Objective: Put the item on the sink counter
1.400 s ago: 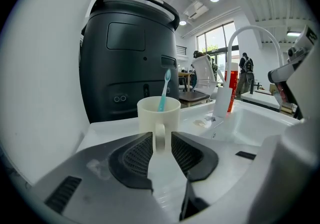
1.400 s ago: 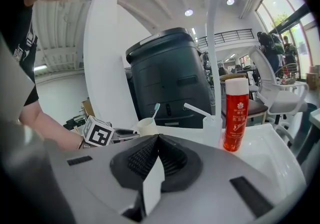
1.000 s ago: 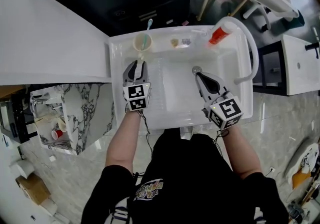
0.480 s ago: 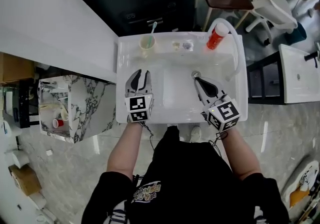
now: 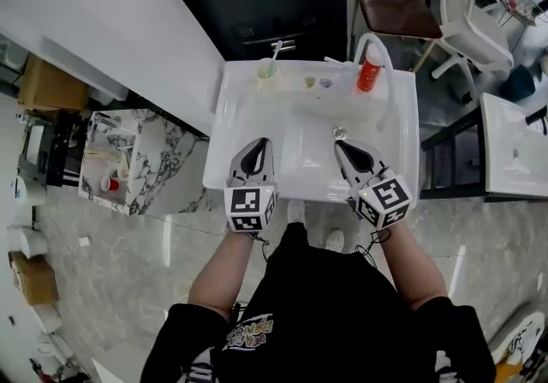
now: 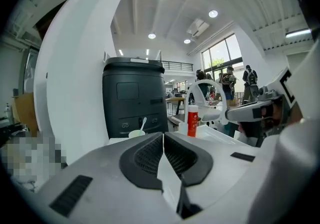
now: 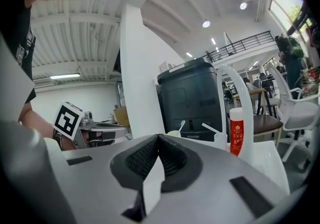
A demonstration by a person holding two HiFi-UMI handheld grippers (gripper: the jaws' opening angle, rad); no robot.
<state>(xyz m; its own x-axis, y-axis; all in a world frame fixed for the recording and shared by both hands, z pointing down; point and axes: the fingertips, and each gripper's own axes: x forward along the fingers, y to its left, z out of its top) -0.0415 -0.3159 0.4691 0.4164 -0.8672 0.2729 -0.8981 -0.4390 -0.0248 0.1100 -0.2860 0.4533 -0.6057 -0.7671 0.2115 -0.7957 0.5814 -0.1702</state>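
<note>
Both the left gripper (image 5: 259, 144) and the right gripper (image 5: 341, 146) had jaws pressed together, empty, over the white ceramic sink (image 5: 224, 116). The red cylindrical plastic bottle (image 5: 369, 74) stood upright on the counter beyond the right gripper, well apart.

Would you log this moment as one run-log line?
left tool: shut, empty | right tool: shut, empty | both over sink front | cup, red tube on back ledge

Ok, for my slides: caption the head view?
Left gripper and right gripper, both shut and empty, over a sink; cup and red bottle on its rim.
</note>
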